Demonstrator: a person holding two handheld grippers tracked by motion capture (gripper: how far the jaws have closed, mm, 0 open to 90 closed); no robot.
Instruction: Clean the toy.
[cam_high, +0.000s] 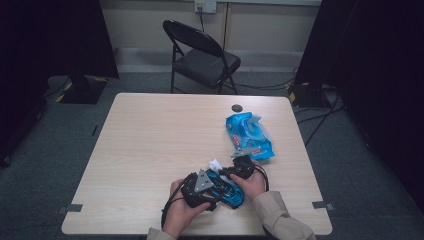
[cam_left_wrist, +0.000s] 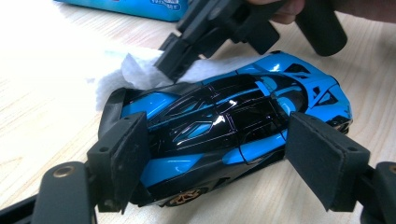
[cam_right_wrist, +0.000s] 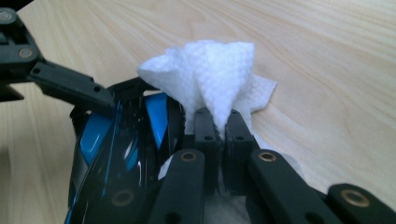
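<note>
With my left tongs (cam_left_wrist: 219, 154) clamping the car (cam_left_wrist: 224, 126), my right tongs (cam_right_wrist: 217, 126), pinching a wipe (cam_right_wrist: 219, 70), must next rub its body.

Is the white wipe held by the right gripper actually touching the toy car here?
Touching. In the left gripper view the white wipe lies against the toy car at its end, with no gap, pinched in the right gripper.

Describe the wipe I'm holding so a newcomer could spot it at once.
Start at the near edge of the table, where the blue toy car sits between the left gripper jaws. At its far end, the right gripper pinches the white wipe, the crumpled white thing beside the car.
</note>
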